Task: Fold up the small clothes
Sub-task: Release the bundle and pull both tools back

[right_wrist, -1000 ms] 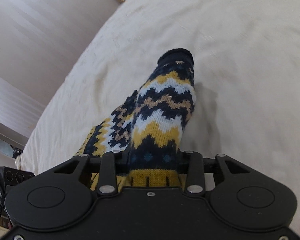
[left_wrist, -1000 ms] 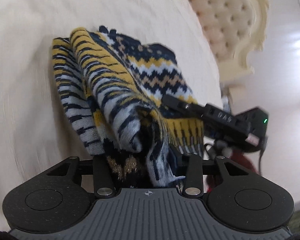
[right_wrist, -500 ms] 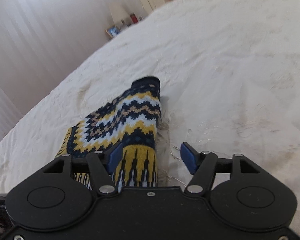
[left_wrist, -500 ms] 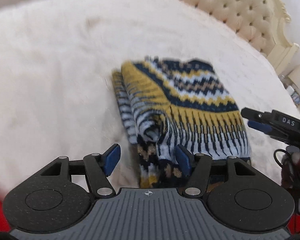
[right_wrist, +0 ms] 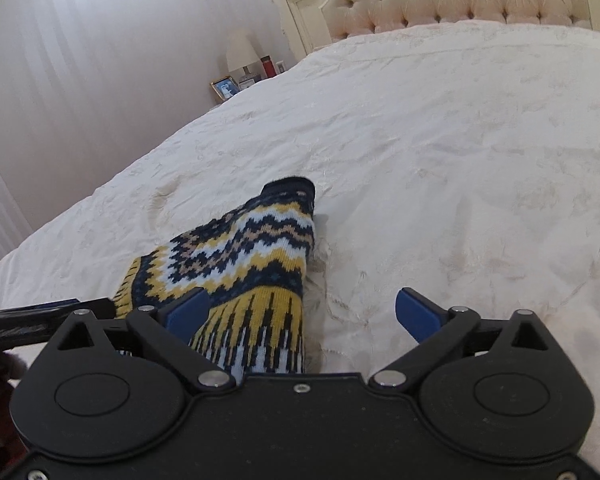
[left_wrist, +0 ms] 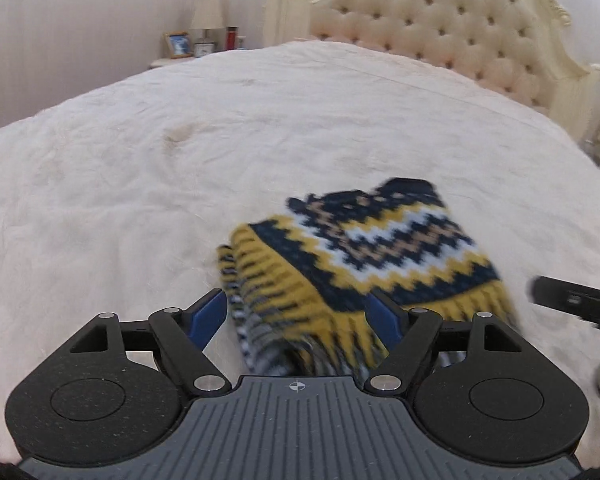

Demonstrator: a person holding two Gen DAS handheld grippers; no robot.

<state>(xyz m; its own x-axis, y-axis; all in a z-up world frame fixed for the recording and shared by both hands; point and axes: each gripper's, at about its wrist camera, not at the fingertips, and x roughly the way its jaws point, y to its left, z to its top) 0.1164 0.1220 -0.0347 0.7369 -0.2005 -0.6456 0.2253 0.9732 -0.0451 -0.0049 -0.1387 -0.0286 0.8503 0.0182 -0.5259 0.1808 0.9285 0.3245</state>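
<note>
A small knitted garment (left_wrist: 372, 256) in navy, yellow, white and tan zigzags lies folded on the cream bedspread (left_wrist: 160, 168). My left gripper (left_wrist: 296, 314) hovers over its near striped hem with its jaws opening. The blue pads (left_wrist: 208, 314) stand apart and the cloth lies loose between them. In the right wrist view the garment (right_wrist: 256, 256) stretches away from the right gripper (right_wrist: 302, 312), whose jaws are opening wide. Its left pad (right_wrist: 188, 312) sits over the hem and its right pad is over bare bedspread. Neither gripper pinches the cloth.
The other gripper's black body shows at the edge of each view (left_wrist: 572, 304) (right_wrist: 40, 316). A tufted cream headboard (left_wrist: 440, 28) closes the far end of the bed. A nightstand at the back left holds a lamp (left_wrist: 206, 12) and a picture frame (left_wrist: 179, 44).
Both grippers went from shut on the garment to open and let it go. It now lies flat and folded on the bed, and both hands have drawn back and turned.
</note>
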